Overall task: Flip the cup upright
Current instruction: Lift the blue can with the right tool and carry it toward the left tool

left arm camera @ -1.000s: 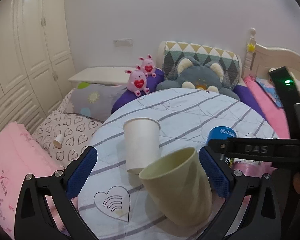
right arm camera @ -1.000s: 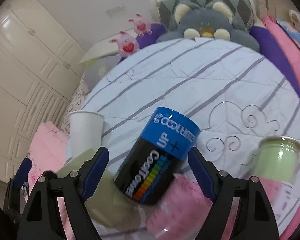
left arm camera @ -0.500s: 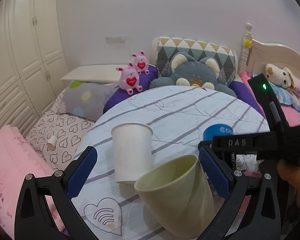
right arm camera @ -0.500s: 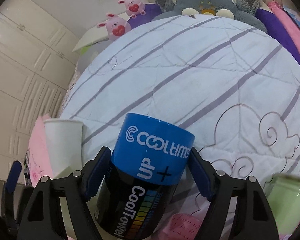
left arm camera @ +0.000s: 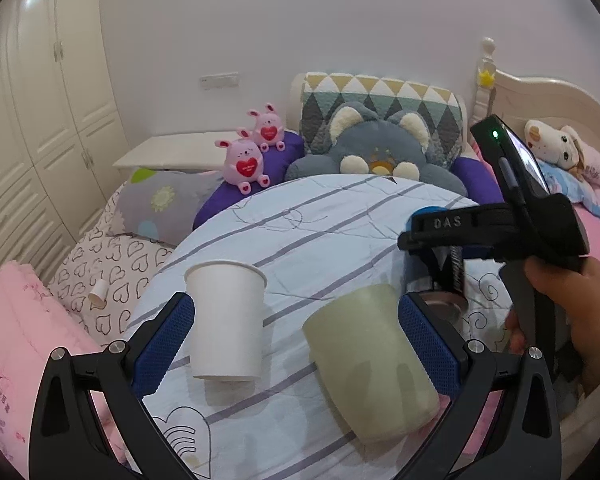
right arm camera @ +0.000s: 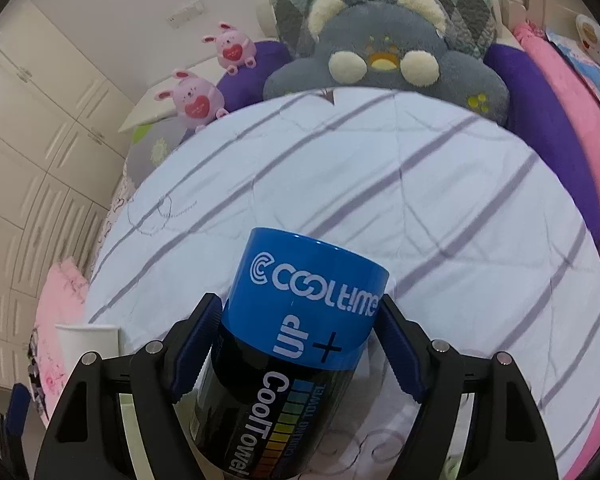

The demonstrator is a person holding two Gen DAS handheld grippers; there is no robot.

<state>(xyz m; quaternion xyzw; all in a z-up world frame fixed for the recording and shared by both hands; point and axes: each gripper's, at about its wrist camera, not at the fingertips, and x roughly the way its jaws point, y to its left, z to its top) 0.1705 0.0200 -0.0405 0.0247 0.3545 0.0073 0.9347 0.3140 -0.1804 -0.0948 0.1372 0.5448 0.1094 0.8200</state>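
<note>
So the pale green cup (left arm camera: 370,364) is sitting bottom-up on the striped quilt (left arm camera: 320,240) covering the bed, base toward the camera and leaning a bit. It's right between the blue pads of the left gripper (left arm camera: 296,344), which is spread wide; the cup sits close to the right-hand pad, but I can't tell if they touch. The white paper cup (left arm camera: 226,324) stands mouth-up just left of the green cup, also inside that open span.

The right gripper (right arm camera: 296,344) is clamped on the blue-and-black CoolTowel can (right arm camera: 288,348), pads pressed against both sides near its blue band. In the left wrist view that gripper sits just behind and right of the green cup, held in the person's hand (left arm camera: 572,316).

Behind the green cup, past the quilt, there's a grey cat cushion (left arm camera: 376,152) and two pink bunny plushies (left arm camera: 246,164).
</note>
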